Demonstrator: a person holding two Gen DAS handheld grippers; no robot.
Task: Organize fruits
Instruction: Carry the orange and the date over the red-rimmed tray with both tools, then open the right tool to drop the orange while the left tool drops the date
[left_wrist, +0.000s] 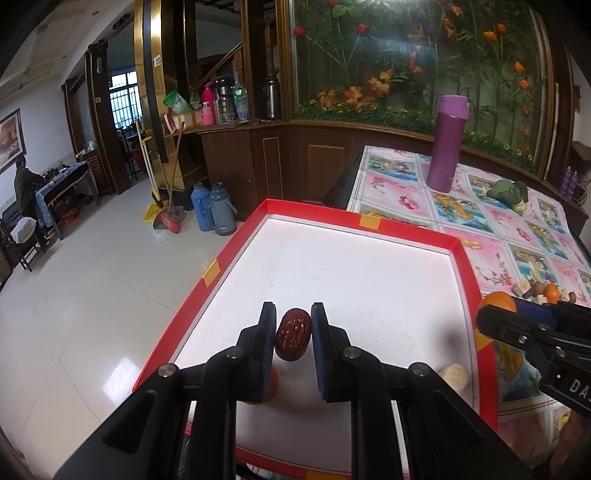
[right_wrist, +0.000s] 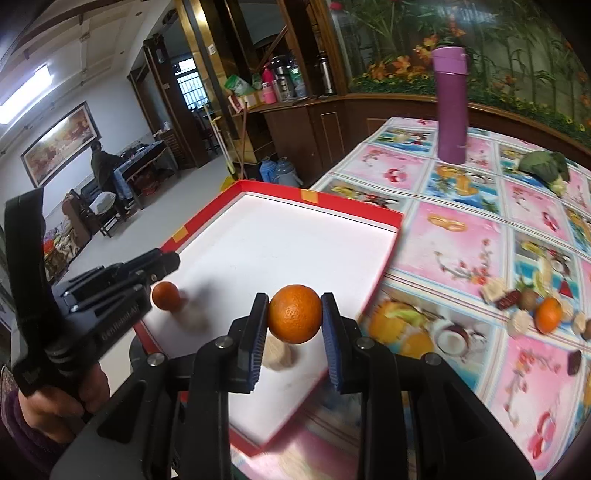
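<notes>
1. Surface: table (right_wrist: 461, 236) under a pink and blue fruit-print cloth. A red-rimmed tray (left_wrist: 476, 280) with a white floor lies at the table's left edge, over pale floor tiles.
2. Room: wood cabinets and a floral mural wall lie beyond the tray. A purple flask (right_wrist: 451, 103) stands upright on the cloth beyond the tray's far right corner; a green vegetable (right_wrist: 546, 168) lies right of the flask.
3. Left gripper (left_wrist: 293, 323): jaws narrow, clamped on a dark red date (left_wrist: 293, 334) above the tray's near half. The date's long axis runs near upright, leaning slightly right at the top; wrinkled face toward the camera.
4. Right gripper (right_wrist: 294, 314): jaws holding an orange (right_wrist: 294, 314) above the tray's near right part. Round, so no long axis can be told.
5. On the tray floor: a small orange (right_wrist: 166, 295) near the left rim and a pale beige piece (right_wrist: 277, 356) under the held orange.
6. A loose pile (right_wrist: 535, 314) of fruit and pale pieces lies on the cloth, well right of the tray.
</notes>
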